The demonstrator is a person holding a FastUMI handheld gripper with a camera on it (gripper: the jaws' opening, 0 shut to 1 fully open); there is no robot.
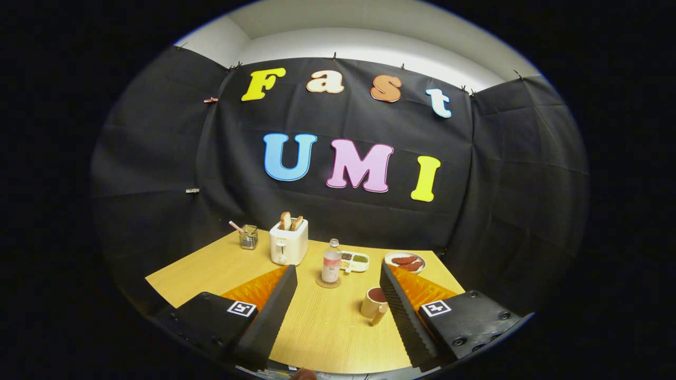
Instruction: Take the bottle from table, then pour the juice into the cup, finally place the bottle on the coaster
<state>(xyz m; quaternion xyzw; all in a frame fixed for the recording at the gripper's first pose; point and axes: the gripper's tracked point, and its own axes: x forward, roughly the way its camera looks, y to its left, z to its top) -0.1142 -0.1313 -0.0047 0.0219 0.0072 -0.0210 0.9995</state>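
Black ribbed tongs (338,277), pink-labelled bottle (331,262), cream cup (374,303), yellow wooden table (322,332).

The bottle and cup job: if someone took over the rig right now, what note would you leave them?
Gripper: fingers spread wide, holding nothing.
Bottle: upright on the round coaster, ahead of the fingers, capped as far as I can tell.
Cup: on the table beside the right finger, dark liquid inside.
Done: judging by the filled cup and the bottle on the coaster, the pour and the placing look finished.
Left: probably nothing but drawing the gripper away; check the cup's fill.
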